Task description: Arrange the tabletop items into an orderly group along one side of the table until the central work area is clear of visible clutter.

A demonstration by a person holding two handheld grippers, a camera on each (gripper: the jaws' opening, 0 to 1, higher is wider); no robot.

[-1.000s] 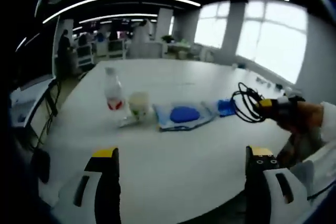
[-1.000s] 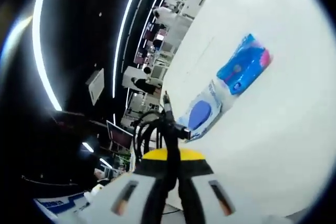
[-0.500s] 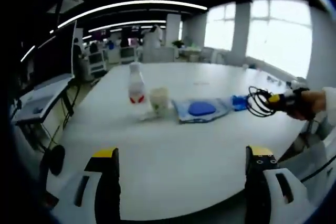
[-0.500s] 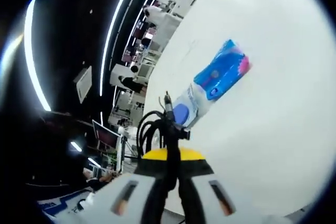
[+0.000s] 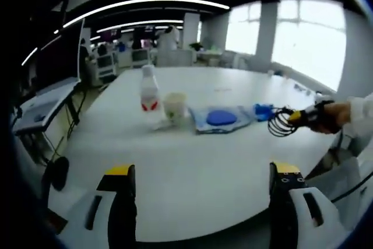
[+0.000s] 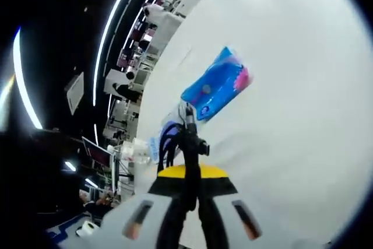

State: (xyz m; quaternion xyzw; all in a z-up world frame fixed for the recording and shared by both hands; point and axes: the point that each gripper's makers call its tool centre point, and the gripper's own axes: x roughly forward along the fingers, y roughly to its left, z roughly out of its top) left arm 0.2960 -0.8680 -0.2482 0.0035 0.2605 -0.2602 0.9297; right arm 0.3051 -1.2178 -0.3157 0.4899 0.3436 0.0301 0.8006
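White table (image 5: 192,161), black cable (image 5: 281,122), blue pack (image 6: 214,90) with pink end.

Blurred label on the blue packet (image 6: 214,90); bottle (image 6: 135,151) partly behind black cable (image 6: 185,138).

The left gripper view looks level across the white table (image 5: 192,161) from its near edge, while the right gripper view, rolled sideways, looks closely down on it, both catching the blue packet (image 5: 263,109).

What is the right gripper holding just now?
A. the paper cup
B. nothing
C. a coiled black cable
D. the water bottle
C: the right gripper is shut on the black cable, its coil hanging above the table.
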